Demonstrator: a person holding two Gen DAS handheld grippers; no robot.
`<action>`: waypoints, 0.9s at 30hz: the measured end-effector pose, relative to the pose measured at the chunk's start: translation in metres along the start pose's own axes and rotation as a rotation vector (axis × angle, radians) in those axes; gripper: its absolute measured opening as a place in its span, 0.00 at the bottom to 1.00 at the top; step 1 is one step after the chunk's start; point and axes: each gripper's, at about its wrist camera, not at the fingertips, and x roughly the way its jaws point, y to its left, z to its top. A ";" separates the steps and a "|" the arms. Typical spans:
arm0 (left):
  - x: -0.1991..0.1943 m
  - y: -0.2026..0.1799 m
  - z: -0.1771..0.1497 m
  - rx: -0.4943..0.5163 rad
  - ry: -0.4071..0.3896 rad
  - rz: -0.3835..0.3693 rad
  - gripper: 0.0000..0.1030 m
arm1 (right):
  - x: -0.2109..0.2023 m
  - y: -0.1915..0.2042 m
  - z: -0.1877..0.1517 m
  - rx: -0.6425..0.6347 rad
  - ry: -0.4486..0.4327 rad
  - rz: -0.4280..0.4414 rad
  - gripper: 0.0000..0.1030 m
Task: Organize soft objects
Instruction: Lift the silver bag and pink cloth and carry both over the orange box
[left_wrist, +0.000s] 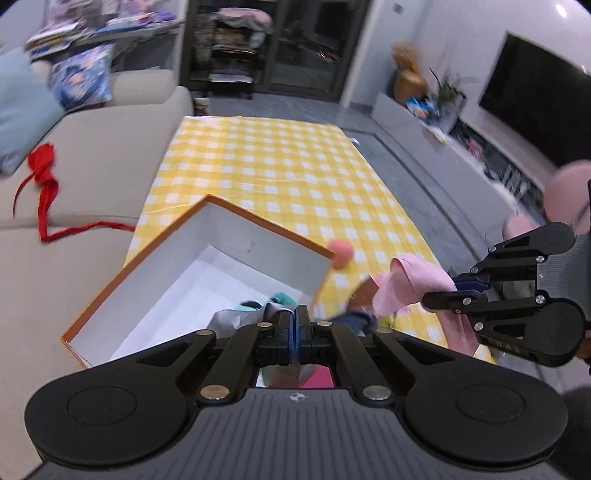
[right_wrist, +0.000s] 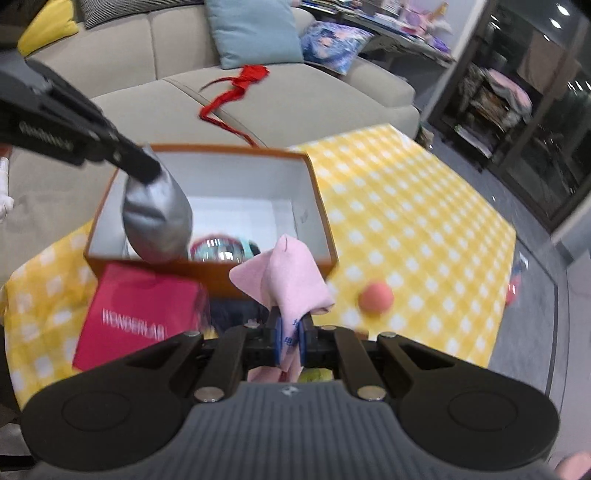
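An open orange box with white inside (left_wrist: 236, 225) (right_wrist: 314, 184) stands on the yellow checked tablecloth (left_wrist: 280, 162) (right_wrist: 406, 221). My left gripper (left_wrist: 294, 317) (right_wrist: 147, 171) is shut on a grey soft pouch (right_wrist: 159, 218) (left_wrist: 229, 317) and holds it over the box's near left corner. My right gripper (right_wrist: 290, 332) (left_wrist: 439, 291) is shut on a pink cloth (right_wrist: 291, 277) (left_wrist: 410, 284), held just in front of the box. A teal and pink item (right_wrist: 221, 251) lies inside the box. A pink ball (right_wrist: 376, 295) (left_wrist: 341, 253) sits on the cloth beside the box.
A red box with white lettering (right_wrist: 140, 314) lies in front of the orange box. A beige sofa (left_wrist: 92, 162) (right_wrist: 295, 99) holds a red ribbon (left_wrist: 44, 177) (right_wrist: 240, 88) and cushions (right_wrist: 255, 29). A TV (left_wrist: 535, 99) and shelving (left_wrist: 240, 44) stand beyond.
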 end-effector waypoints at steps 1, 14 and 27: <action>0.002 0.008 0.001 -0.015 -0.005 -0.003 0.01 | 0.004 0.003 0.010 -0.013 -0.002 0.001 0.06; 0.044 0.099 -0.010 -0.161 0.022 0.024 0.01 | 0.091 0.053 0.120 -0.058 0.039 0.077 0.06; 0.087 0.133 -0.009 -0.175 0.118 0.115 0.01 | 0.196 0.093 0.137 -0.095 0.181 0.092 0.05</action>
